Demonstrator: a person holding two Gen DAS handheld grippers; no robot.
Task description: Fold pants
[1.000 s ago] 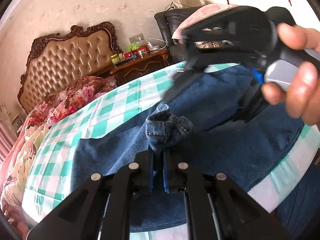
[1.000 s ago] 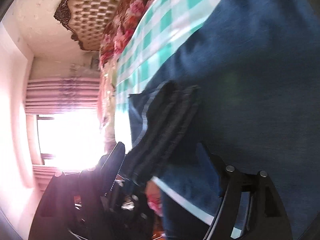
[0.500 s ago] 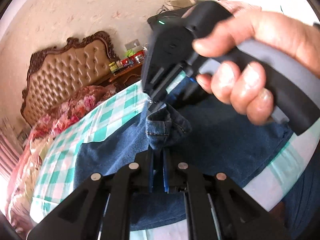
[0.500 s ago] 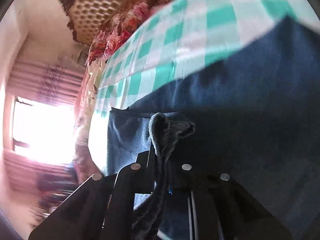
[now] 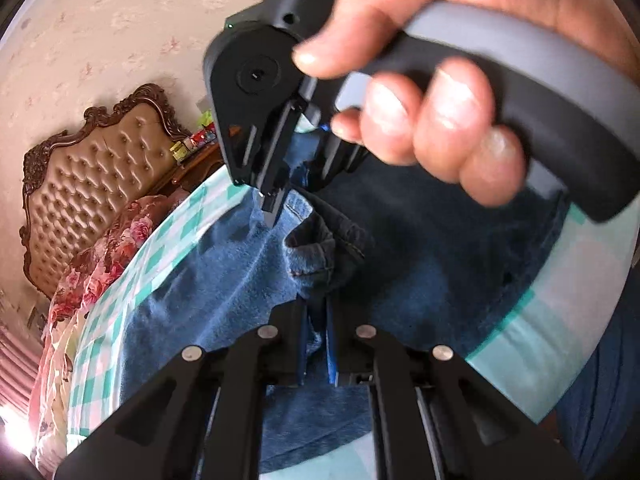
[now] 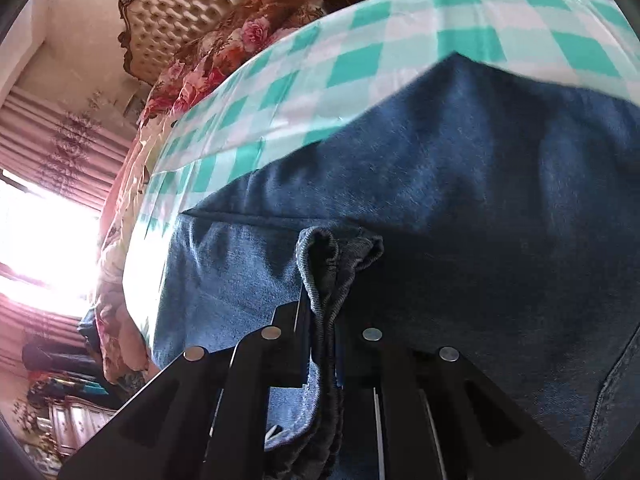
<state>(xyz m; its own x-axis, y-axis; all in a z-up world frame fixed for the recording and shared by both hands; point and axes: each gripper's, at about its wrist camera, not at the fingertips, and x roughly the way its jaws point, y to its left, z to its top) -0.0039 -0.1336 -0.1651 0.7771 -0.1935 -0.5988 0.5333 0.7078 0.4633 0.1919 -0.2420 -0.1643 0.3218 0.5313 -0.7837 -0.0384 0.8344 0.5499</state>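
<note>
Blue denim pants [image 5: 224, 280] lie spread over a green-and-white checked bed sheet [image 5: 168, 240]. My left gripper [image 5: 316, 320] is shut on a bunched hem of the pants [image 5: 320, 256] that sticks up between its fingers. My right gripper [image 6: 324, 320] is shut on another bunched hem of the pants [image 6: 332, 256]; the rest of the pants [image 6: 460, 184] spreads beyond it. In the left wrist view the right gripper [image 5: 272, 200] shows from outside, held by a person's hand [image 5: 432, 120], its tip down at the denim just beyond my left grip.
A tufted tan headboard [image 5: 92, 184] with dark carved frame stands at the back left. A floral quilt [image 5: 112, 248] lies beside the checked sheet [image 6: 340, 56]. A bedside table with small items [image 5: 192, 148] is behind. A bright window with pink curtains [image 6: 44, 240] is at left.
The right gripper went from open around the hem to shut on it. In the left wrist view the right hand came closer and now fills the upper right.
</note>
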